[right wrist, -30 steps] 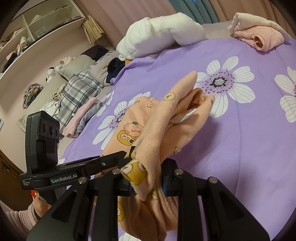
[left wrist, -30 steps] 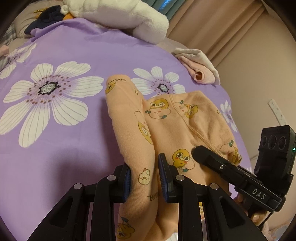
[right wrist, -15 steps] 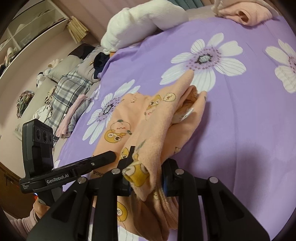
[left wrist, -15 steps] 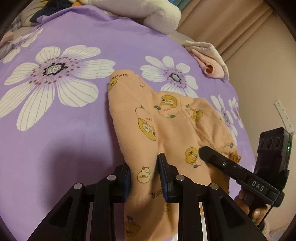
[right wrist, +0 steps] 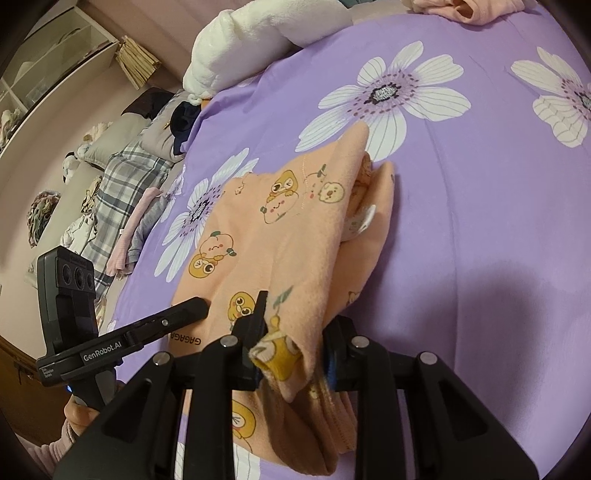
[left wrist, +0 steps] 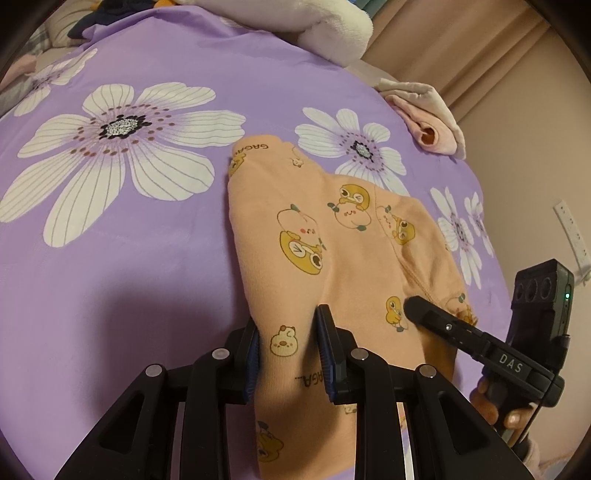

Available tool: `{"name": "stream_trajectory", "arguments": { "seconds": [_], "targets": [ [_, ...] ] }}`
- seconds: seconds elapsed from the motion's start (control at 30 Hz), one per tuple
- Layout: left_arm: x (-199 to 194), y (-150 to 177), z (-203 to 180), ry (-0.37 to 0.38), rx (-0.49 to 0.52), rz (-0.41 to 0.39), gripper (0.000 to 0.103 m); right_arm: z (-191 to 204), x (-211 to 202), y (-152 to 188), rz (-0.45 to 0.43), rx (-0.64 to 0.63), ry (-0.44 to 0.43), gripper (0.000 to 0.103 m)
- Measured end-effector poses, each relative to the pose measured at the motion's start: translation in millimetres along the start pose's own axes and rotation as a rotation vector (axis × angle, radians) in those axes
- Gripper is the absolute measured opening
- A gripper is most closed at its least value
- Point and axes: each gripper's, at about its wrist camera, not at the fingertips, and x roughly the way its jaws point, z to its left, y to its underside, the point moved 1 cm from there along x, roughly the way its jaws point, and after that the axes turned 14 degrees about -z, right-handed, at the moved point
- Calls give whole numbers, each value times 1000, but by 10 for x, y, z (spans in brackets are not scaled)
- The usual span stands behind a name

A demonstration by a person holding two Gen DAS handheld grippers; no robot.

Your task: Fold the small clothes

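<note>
A small peach garment (left wrist: 332, 240) printed with yellow cartoon animals lies folded over on the purple flowered bedsheet (left wrist: 129, 277). My left gripper (left wrist: 288, 321) is shut on the garment's near edge, with cloth bunched between its blue pads. In the right wrist view the garment (right wrist: 288, 221) is doubled over, and my right gripper (right wrist: 293, 325) is shut on a thick fold of its near corner. The two grippers sit side by side at the same edge: the right gripper (left wrist: 412, 306) shows beside the left one, and the left gripper (right wrist: 199, 306) shows in the right wrist view.
A white plush blanket (left wrist: 314, 22) lies at the far end of the bed. A rolled pink cloth (left wrist: 428, 122) sits at the far right edge near the wall. Plaid and other clothes (right wrist: 122, 177) are piled off the bed's left side, below shelves (right wrist: 48, 74).
The right gripper has come down with the lifted fold, and the peach garment now lies flatter on the sheet. The left gripper has kept its hold and barely moved.
</note>
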Motion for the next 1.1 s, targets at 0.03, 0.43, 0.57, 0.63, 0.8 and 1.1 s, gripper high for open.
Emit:
{"name": "stream_trajectory", "arguments": {
  "seconds": [0.03,0.43,0.57,0.63,0.8,1.1],
  "targets": [
    [-2,0,1,0,0,0,25,-10,1,4,1,4,0,26],
    [-9,17,20,-13,-3,8,25,-130,7,50,15,81,-9,29],
    [-27,22,47,-14,-8,9,25,-155,7,60,18,100,-11,29],
    [-36,26,57,-15,-11,9,25,-167,2,68,19,109,-13,30],
    [-51,31,81,-16,-14,11,25,-202,-7,75,19,127,-15,30],
    [-75,48,124,-24,-19,13,30,-243,-14,77,19,147,-20,31]
  ]
}}
